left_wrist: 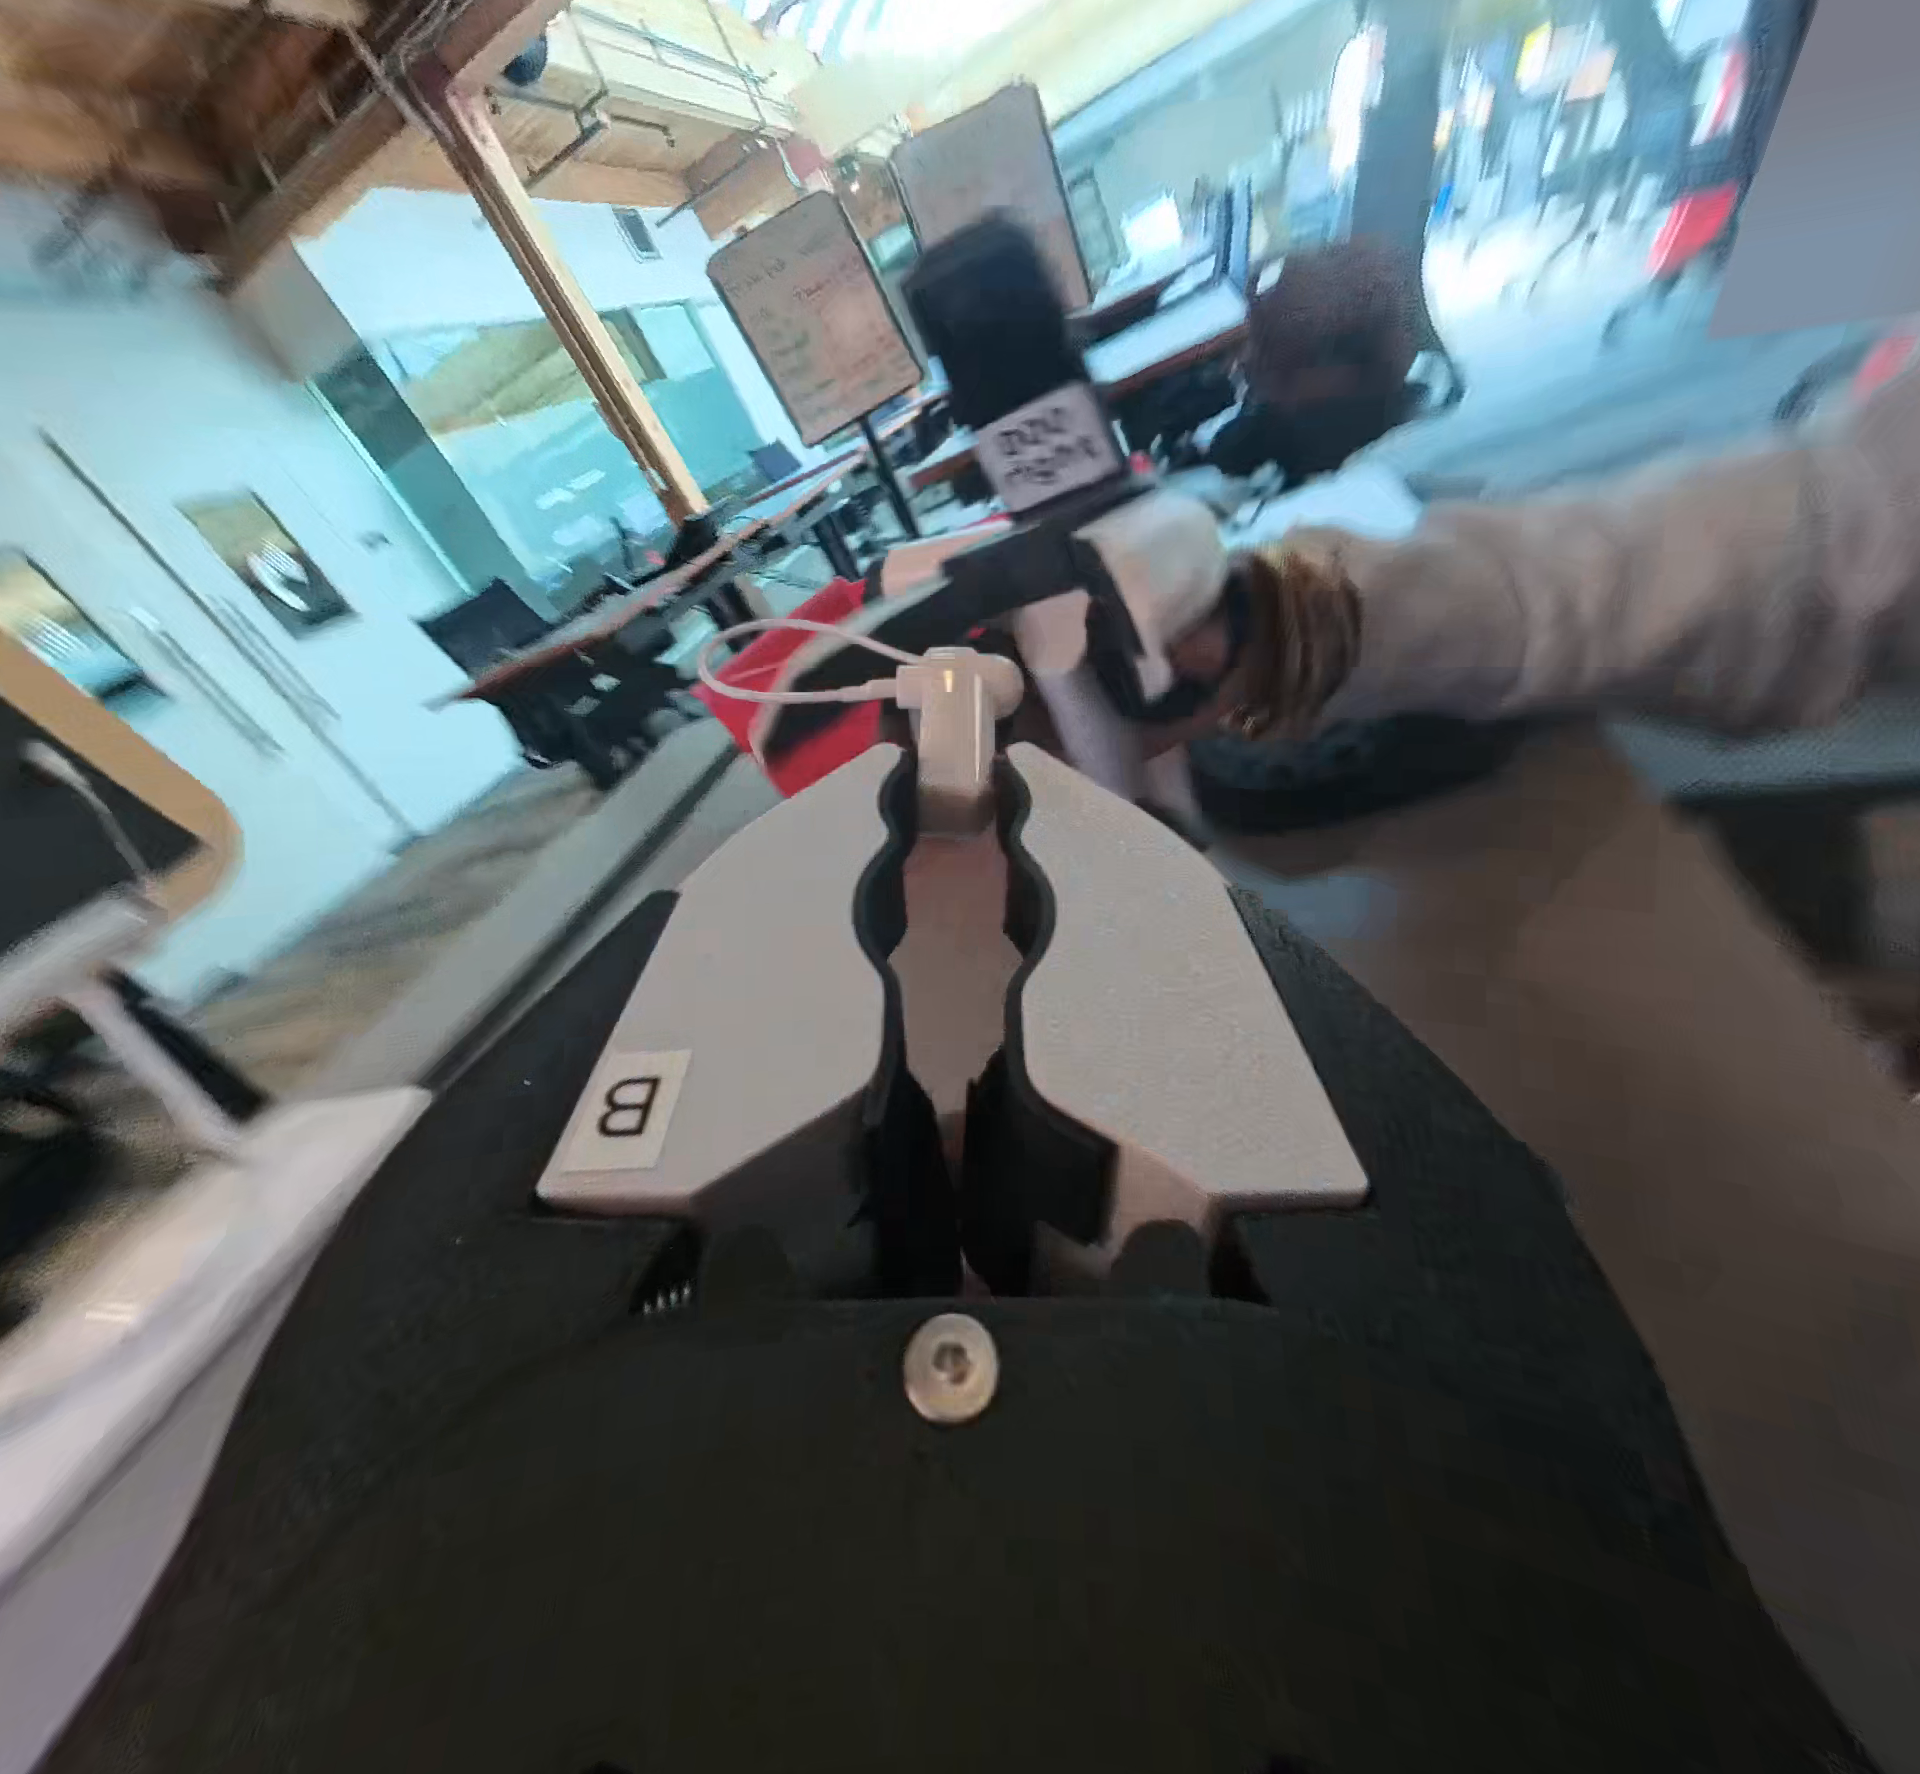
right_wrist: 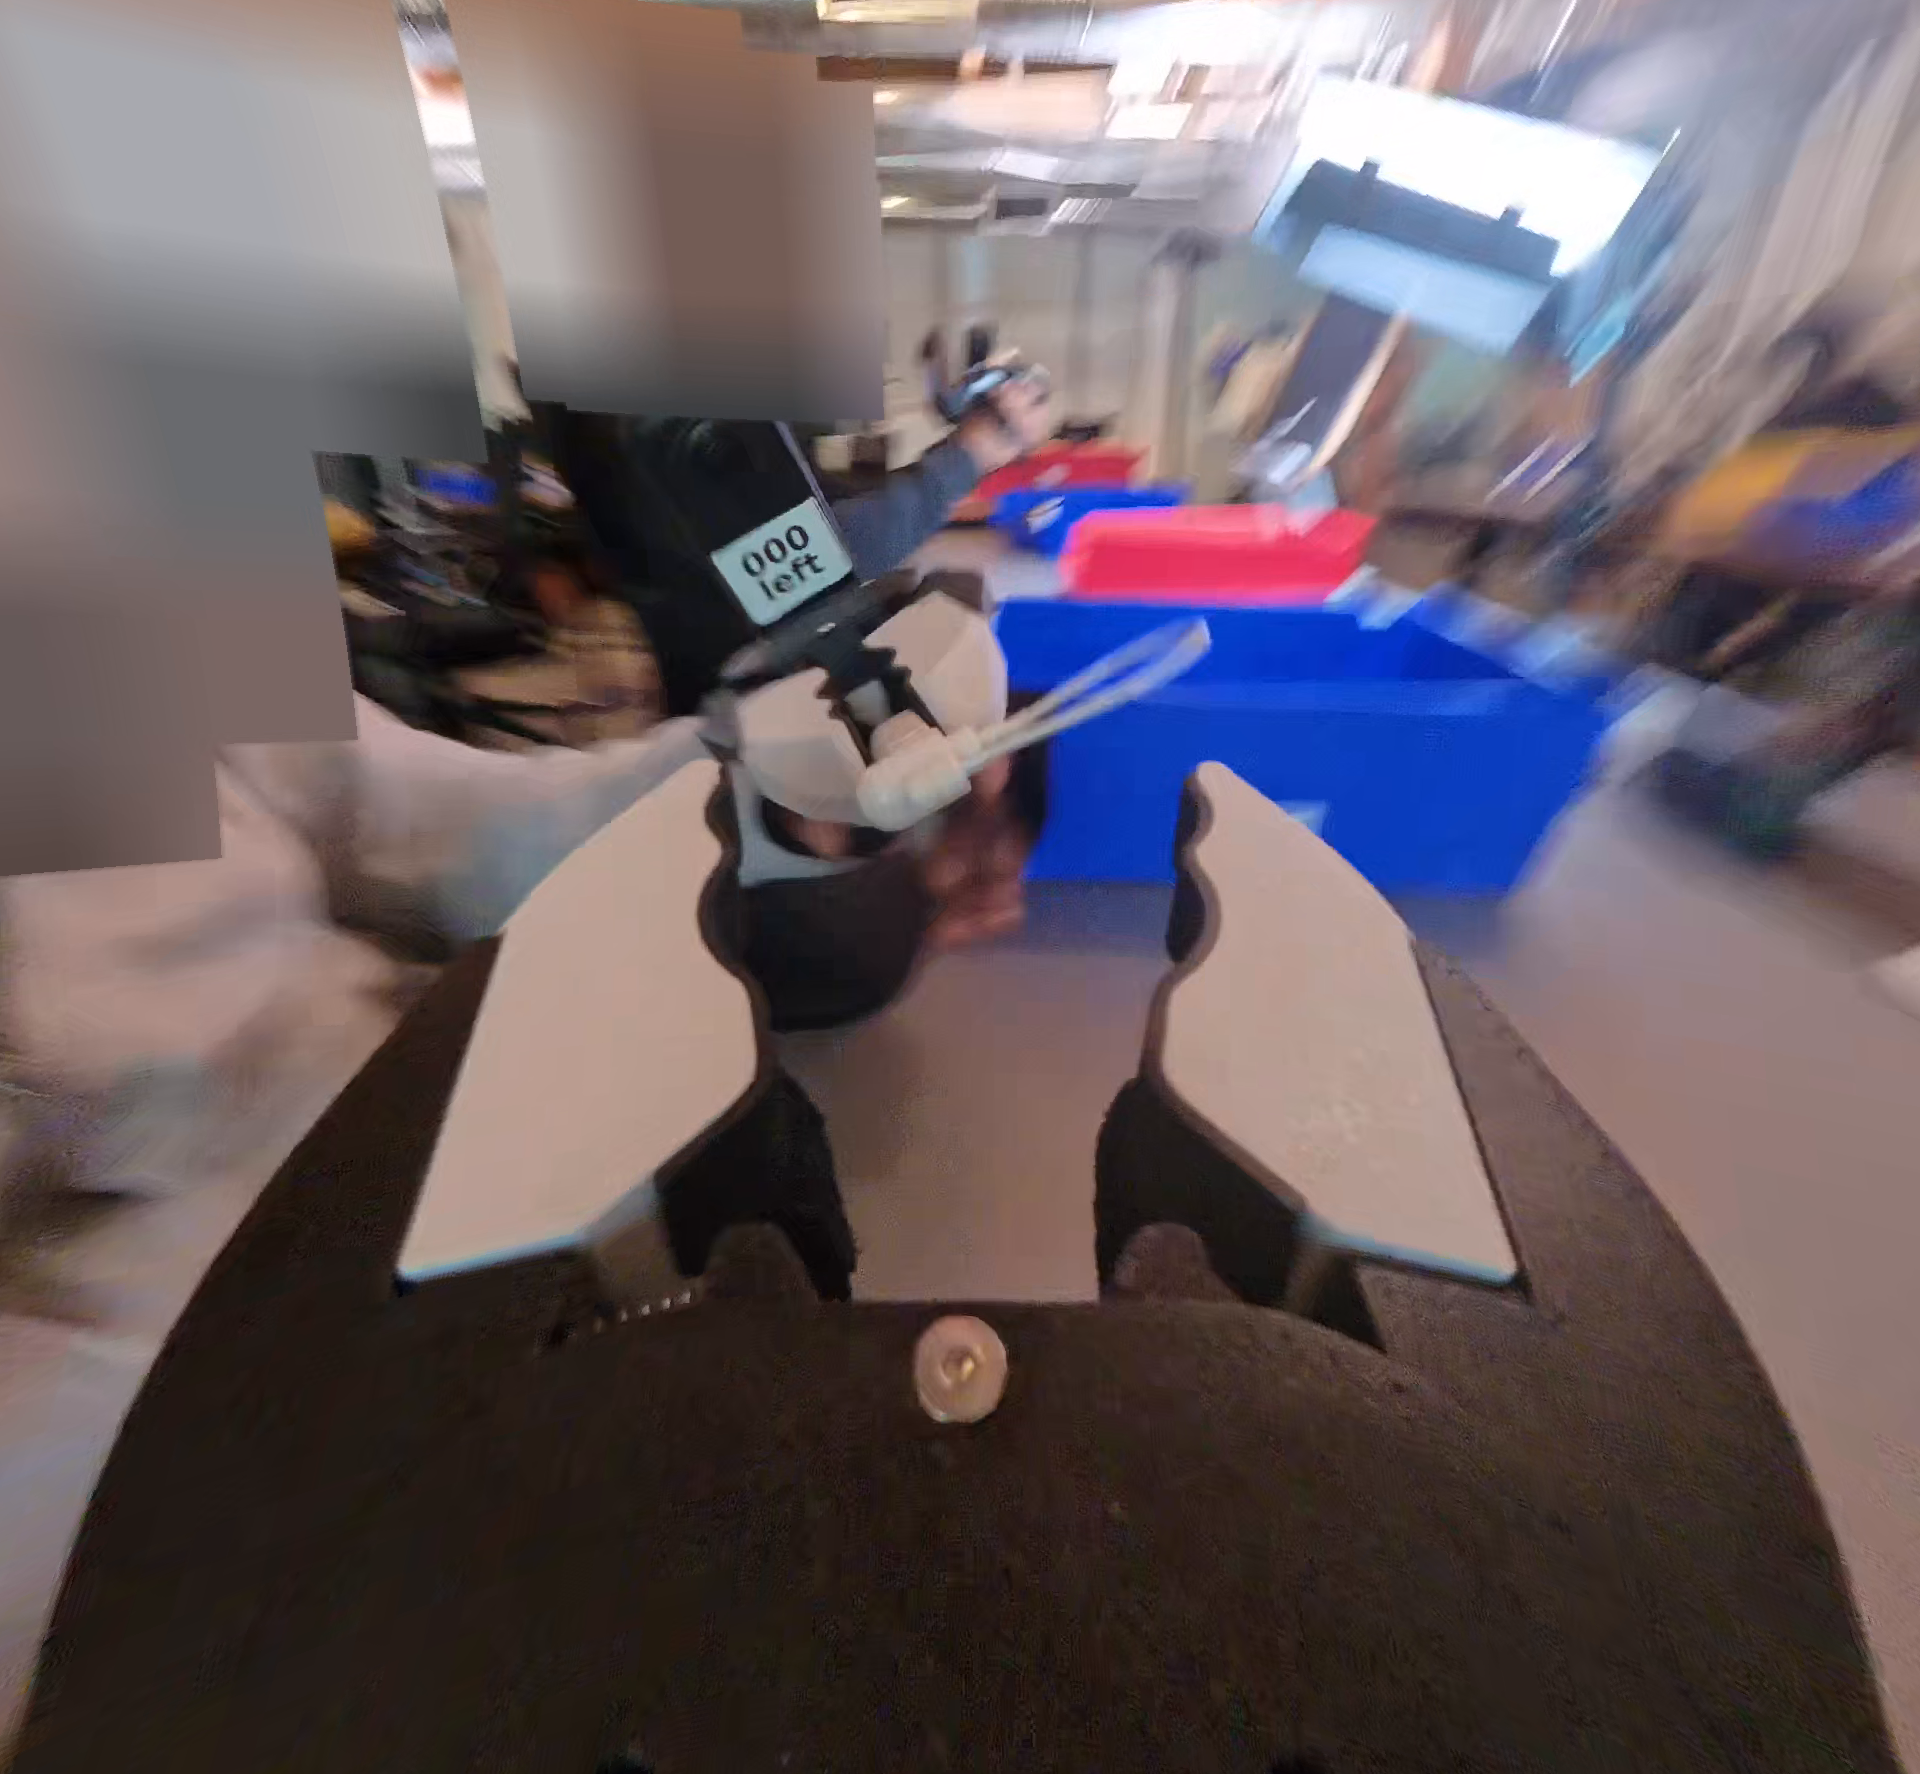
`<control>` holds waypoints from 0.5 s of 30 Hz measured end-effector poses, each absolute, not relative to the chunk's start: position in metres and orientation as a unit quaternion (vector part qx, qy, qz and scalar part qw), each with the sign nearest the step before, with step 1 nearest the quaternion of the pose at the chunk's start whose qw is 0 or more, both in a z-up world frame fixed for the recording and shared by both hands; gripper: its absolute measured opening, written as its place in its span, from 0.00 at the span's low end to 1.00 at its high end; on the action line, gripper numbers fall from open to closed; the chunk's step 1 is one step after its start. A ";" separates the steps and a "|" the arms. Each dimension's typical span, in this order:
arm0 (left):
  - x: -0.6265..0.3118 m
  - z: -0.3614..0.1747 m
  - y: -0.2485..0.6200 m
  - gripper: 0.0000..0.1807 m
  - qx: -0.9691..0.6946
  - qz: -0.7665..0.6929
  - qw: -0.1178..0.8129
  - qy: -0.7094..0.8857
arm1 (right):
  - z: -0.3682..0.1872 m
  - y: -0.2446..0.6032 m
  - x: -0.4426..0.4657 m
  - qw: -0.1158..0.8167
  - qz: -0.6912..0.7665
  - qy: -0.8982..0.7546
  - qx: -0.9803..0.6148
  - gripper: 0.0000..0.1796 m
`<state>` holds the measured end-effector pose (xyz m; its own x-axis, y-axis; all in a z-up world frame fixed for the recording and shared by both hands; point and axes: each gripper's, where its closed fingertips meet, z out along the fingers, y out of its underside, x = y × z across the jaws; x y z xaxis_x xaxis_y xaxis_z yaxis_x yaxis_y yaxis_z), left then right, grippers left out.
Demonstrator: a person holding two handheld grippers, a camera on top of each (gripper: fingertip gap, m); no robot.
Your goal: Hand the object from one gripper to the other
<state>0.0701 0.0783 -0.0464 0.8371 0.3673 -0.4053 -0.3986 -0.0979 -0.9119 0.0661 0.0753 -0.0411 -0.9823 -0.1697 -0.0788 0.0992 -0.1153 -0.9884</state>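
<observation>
The object is a small white adapter [left_wrist: 951, 711] with a thin white cable loop [left_wrist: 769, 654]. My left gripper [left_wrist: 954, 768] is shut on it and holds it in the air, the loop pointing away. In the right wrist view the same adapter [right_wrist: 914, 784] sticks out of the left gripper [right_wrist: 878, 701], its loop [right_wrist: 1101, 685] pointing right. My right gripper [right_wrist: 961, 779] is open and empty, its jaws wide apart, facing the adapter from close by. It also shows in the left wrist view [left_wrist: 1112, 633], held by a hand in a light sleeve [left_wrist: 1610, 602].
A large blue bin [right_wrist: 1299, 748] stands just behind the adapter, with a red bin [right_wrist: 1216, 550] and more blue bins beyond it. A grey table top [right_wrist: 956, 1101] lies below. A red thing [left_wrist: 810, 685] and a black ring-shaped thing [left_wrist: 1351, 774] lie behind the grippers.
</observation>
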 end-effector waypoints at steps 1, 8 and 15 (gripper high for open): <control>0.069 -0.044 0.075 0.07 -0.679 0.234 0.695 -0.024 | -0.033 0.078 0.064 -0.015 -0.764 0.641 -0.070 0.47; 0.088 -0.048 0.075 0.07 -0.642 -0.161 0.737 -0.137 | -0.039 0.079 0.085 -0.424 -0.626 0.570 -0.322 0.28; 0.095 -0.069 0.083 0.07 -0.694 -0.171 0.685 -0.138 | -0.059 0.072 0.093 -0.411 -0.580 0.602 -0.363 0.11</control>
<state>0.0954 0.0831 -0.0686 0.9038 -0.0424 0.4258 0.4252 -0.0226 -0.9048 0.0930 0.0715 -0.0595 -0.3983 0.0402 0.9164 -0.9142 0.0640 -0.4002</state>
